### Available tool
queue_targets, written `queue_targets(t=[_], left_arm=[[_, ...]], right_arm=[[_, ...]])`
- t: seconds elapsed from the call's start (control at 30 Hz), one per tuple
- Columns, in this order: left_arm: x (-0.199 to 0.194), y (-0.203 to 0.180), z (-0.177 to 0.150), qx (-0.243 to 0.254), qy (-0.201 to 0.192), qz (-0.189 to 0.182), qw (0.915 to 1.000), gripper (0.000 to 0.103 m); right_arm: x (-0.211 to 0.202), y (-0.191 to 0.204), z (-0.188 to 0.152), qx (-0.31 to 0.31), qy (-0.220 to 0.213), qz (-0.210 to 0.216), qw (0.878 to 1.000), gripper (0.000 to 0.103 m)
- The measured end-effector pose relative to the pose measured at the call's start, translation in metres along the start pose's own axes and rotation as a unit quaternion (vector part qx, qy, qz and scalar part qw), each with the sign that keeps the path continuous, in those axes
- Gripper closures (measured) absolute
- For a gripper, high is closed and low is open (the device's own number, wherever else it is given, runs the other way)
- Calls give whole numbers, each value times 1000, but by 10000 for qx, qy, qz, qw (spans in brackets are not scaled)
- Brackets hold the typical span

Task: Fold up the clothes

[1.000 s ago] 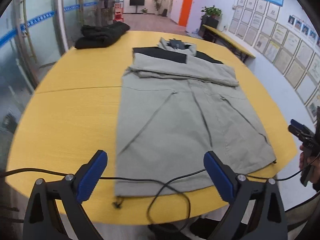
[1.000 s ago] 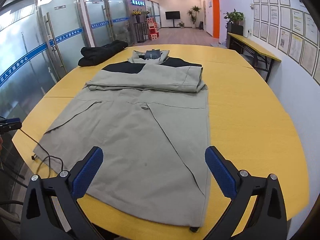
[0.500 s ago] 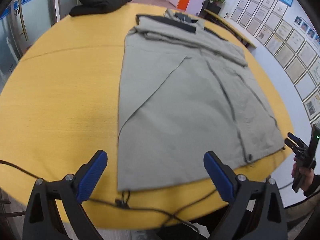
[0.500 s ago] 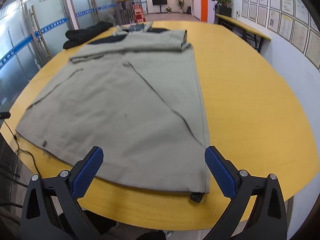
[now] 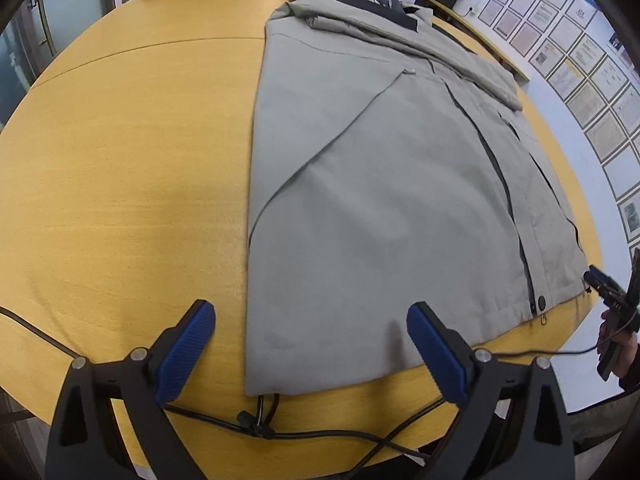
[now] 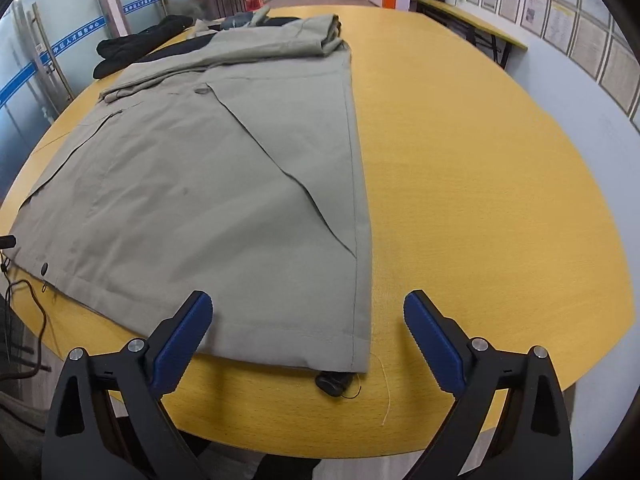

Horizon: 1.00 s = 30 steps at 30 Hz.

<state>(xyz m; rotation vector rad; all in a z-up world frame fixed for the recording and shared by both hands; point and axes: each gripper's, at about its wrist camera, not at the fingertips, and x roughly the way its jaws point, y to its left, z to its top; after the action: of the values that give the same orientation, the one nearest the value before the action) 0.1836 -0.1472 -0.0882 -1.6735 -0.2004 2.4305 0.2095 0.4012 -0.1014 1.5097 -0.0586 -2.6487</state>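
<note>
Jacket: the grey-green woven cloth jacket [image 5: 380, 208] under my fingers looks matt and smooth, with stitched seams and a dark snap [image 5: 542, 303] at the hem.
Bench: the round yellow wood-grain bench [image 6: 480, 184] has a fine streaked grain and a soft sheen.
Fingers: my left gripper [image 5: 310, 344] and right gripper [image 6: 308, 328] carry ribbed blue rubbery pads [image 6: 434, 344] on matt black plastic arms with shiny metal screws.
Cord: thin black cable [image 5: 332, 436], smooth and slightly glossy.
Far garment: black bundled cloth [image 6: 136, 46], matt.
</note>
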Motion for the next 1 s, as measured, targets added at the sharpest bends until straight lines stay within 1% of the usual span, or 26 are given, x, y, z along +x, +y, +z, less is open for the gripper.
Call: queue_targets(t=[0.07,0.13,0.17,0.2,0.23,0.27,0.3,0.33,0.37,0.4,0.43,0.5,0.53,0.57,0.63,0.7,0.77,0.83,0.9,1.0], left_arm=[[0,-1,-1,55,-72,-66,9999,4],[-1,-5,-4,206,-150,-324,9991,4],[-1,-8,-5,261,-190,-373,9988,6],[-1,-10,-5,309,-231,-394,9985,10],[-1,-11,-5,282,-266,-410,9984,12],[0,-10,-5,233,-300,-423,9984,19],[-2,-8,-5,130,-307,-458,9984,46],[-1,-4,-2,-13,-219,-522,9984,69],[1,1,0,-164,-104,-592,9981,89],[3,6,3,-315,11,-661,9973,89],[3,8,4,-359,131,-709,9967,90],[-1,11,4,-438,320,-813,9952,93],[-6,16,3,-608,379,-883,9935,94],[-15,23,3,-751,406,-936,9919,96],[-37,25,5,-941,392,-995,9898,98],[-59,20,19,-1057,313,-1137,9874,100],[-77,17,36,-1140,236,-1323,9843,100],[-83,17,50,-1253,228,-1479,9808,100],[-79,16,64,-1304,238,-1633,9776,100],[-68,3,87,-1170,66,-1928,9742,100]], right_arm=[[8,-2,-6,35,83,86,9999,8],[6,3,-9,-156,-138,144,9997,20],[5,6,-10,-245,-209,189,9993,27],[5,7,-8,-263,-238,205,9992,44],[5,7,-6,-226,-248,221,9992,65],[6,5,-4,-175,-223,225,9993,74],[7,4,-2,-150,-170,247,9994,86],[7,4,0,-126,-115,265,9995,89],[4,5,3,-115,-52,265,9996,91],[0,6,6,-103,11,265,9996,94],[-3,8,9,-91,74,265,9996,96],[-12,9,16,-62,145,281,9995,97],[-18,10,20,-54,158,302,9994,97],[-29,12,26,-102,161,354,9992,97],[-52,18,39,-229,95,455,9987,97],[-75,26,56,-381,15,562,9977,97],[-92,35,76,-557,-105,640,9963,97],[-102,43,96,-722,-298,704,9945,98],[-104,48,110,-820,-535,738,9925,97],[-95,59,125,-972,-920,756,9881,97]])
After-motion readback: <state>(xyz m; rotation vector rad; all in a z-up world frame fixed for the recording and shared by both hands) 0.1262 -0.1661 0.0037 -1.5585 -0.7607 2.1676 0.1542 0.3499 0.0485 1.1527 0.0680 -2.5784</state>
